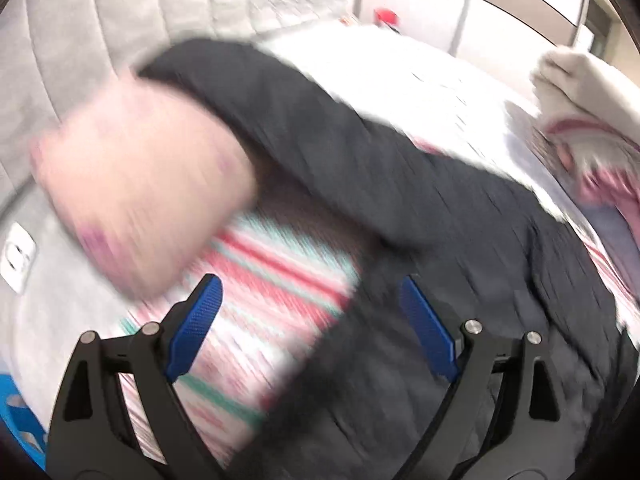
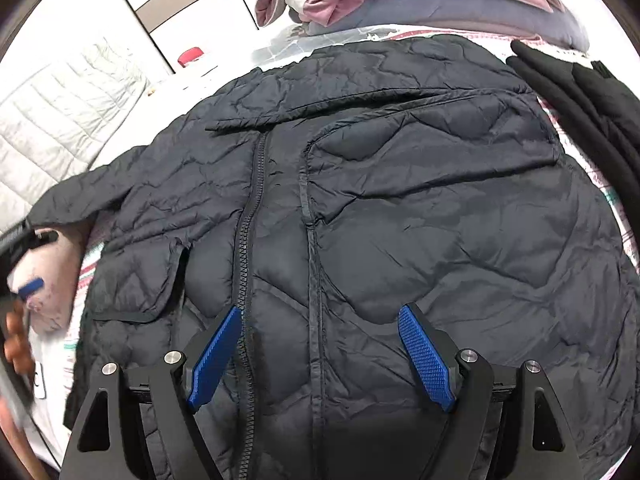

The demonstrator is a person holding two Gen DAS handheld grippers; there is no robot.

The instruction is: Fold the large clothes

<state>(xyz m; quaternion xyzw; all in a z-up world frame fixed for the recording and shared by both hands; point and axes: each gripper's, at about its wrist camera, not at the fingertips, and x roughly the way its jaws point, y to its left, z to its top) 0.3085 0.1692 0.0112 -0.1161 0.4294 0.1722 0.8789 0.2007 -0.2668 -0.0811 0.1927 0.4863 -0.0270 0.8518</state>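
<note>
The dark jacket (image 2: 360, 208) lies spread flat on the bed (image 1: 400, 64), not yet folded. Both the left gripper (image 1: 312, 324) and the right gripper (image 2: 320, 354) gape wide, holding nothing.

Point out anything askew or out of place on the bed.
The dark quilted puffer jacket lies wrinkled, one sleeve splayed sideways and its collar crooked. A pink plush pillow sits beside that sleeve.

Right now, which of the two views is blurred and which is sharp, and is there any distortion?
Left wrist view: heavy motion blur smears the pink pillow and the striped sheet. Right wrist view: sharp, the black quilted jacket shows its zipper clearly. Both: fisheye bending and dark corners.
</note>
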